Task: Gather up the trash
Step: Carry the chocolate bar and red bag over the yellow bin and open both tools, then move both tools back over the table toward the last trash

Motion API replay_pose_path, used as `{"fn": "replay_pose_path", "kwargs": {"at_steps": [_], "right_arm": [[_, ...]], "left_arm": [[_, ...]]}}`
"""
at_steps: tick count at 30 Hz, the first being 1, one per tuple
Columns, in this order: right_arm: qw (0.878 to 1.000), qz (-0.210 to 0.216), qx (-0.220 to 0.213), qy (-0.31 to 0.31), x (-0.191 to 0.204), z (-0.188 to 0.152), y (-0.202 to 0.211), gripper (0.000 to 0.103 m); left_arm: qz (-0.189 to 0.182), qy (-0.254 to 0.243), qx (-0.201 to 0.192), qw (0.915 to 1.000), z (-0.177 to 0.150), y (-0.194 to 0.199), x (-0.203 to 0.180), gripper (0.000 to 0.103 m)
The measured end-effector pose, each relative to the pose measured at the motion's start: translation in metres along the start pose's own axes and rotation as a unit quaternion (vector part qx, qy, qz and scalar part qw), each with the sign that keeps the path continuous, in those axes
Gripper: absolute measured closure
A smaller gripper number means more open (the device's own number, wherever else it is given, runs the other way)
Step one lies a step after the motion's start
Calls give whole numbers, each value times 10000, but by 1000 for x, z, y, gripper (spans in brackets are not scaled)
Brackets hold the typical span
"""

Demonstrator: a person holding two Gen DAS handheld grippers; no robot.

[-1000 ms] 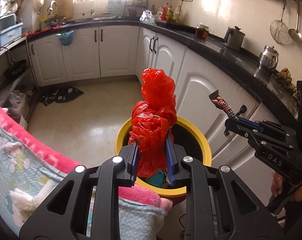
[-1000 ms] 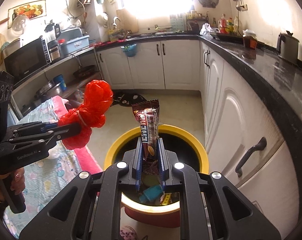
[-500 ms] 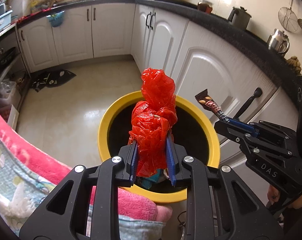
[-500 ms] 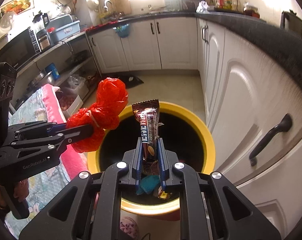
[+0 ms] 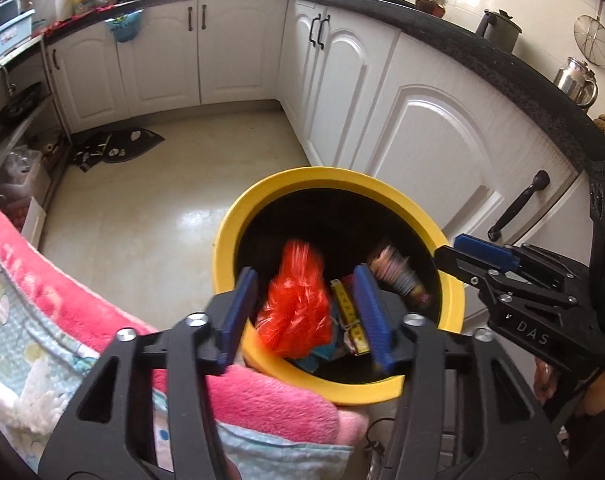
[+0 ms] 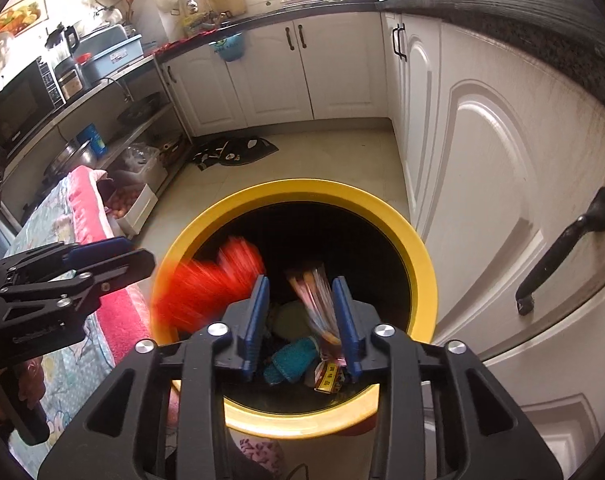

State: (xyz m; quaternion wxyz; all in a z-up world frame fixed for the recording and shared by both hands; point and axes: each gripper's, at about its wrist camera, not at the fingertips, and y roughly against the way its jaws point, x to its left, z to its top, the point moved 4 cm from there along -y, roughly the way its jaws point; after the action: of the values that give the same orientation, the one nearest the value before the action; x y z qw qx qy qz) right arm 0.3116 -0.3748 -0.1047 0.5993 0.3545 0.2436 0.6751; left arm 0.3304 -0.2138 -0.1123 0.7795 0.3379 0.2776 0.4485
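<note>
Opening over the yellow bin (image 5: 226, 240), the left gripper (image 5: 306, 312) frees the blurred red bag (image 5: 294, 304); the right gripper (image 6: 300, 320) opens too, its wrapper (image 6: 316, 296) loose between the jaws.

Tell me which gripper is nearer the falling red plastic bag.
Left. The red plastic bag drops blurred between the opening left gripper's fingers; the right gripper hangs beside it, over the yellow bin.

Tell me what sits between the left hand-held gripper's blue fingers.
A blurred red plastic bag, loose over the yellow bin as the jaws open; left wrist view.
</note>
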Motion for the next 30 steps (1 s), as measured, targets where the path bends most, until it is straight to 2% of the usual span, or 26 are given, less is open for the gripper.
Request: {"fn": "replay_pose_path", "kwargs": {"at_steps": [1,3,10,12,21,30], "right_arm": [[10000,-7,-13,-21,-1,-1,2,68],[9999,2,-73,-84,-2,-2,6,56],[9994,-19,-323,-111,0,-4,30,43],[9992,-21,-403,-75,3,-4,39,37],[9970,46,-760,119,21,-4,77,33],[9950,166,-938,313,45,-7,104,33]], "left_arm": [[29,-7,-13,10000,-1,1,2,53],[105,24,-36,9999,-3,6,6,46],[329,171,-270,9989,-8,32,20,15],[333,255,-359,9985,-9,41,24,11],[566,380,-695,9952,-17,85,38,11],[821,461,-977,9908,-31,125,53,11]]}}
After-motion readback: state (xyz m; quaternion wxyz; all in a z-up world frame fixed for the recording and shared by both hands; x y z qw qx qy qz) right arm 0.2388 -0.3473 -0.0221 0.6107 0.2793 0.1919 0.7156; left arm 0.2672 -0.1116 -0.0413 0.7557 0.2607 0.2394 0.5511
